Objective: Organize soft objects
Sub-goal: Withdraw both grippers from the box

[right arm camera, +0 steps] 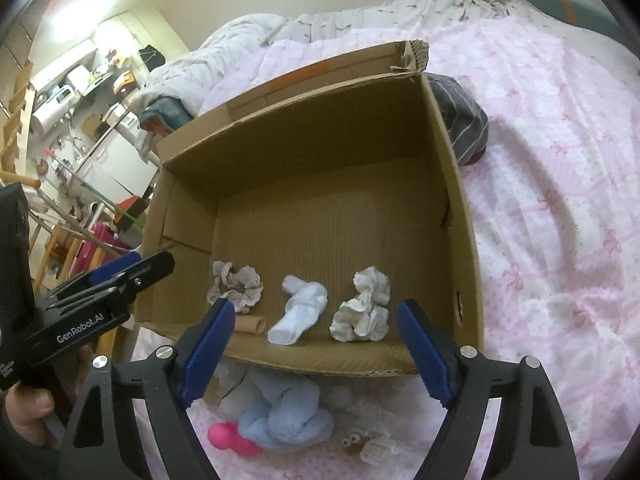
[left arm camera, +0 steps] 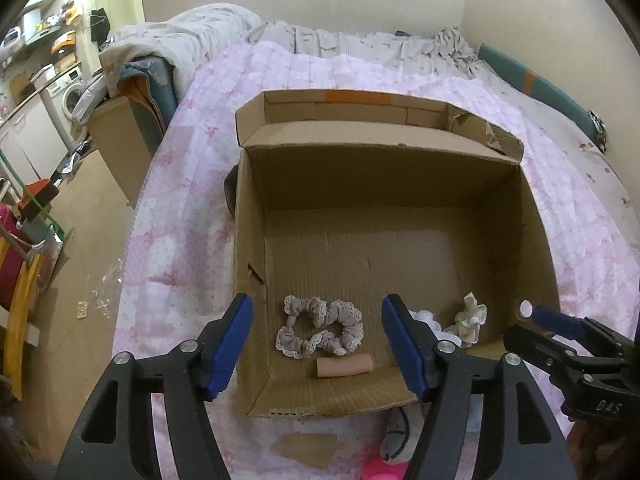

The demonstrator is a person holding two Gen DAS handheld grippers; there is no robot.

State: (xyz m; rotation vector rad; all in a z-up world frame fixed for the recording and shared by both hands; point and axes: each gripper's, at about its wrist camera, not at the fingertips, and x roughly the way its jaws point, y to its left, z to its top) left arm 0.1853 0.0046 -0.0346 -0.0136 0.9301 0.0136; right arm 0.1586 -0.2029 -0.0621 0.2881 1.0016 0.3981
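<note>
Scrunchies (left arm camera: 319,327), white sock (right arm camera: 298,314), cream cloth (right arm camera: 362,306), cardboard box (right arm camera: 320,128), both jaws released.

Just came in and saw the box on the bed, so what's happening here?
A person holding a gripper in each hand is sorting soft things into a cardboard box on the bed. The left gripper and right gripper both hang open and empty over the box's near edge. Inside lie a lace-trimmed scrunchie, a white sock, a crumpled pale cloth and a small tan roll. A blue towel and a pink item wait outside on the bedspread.
</note>
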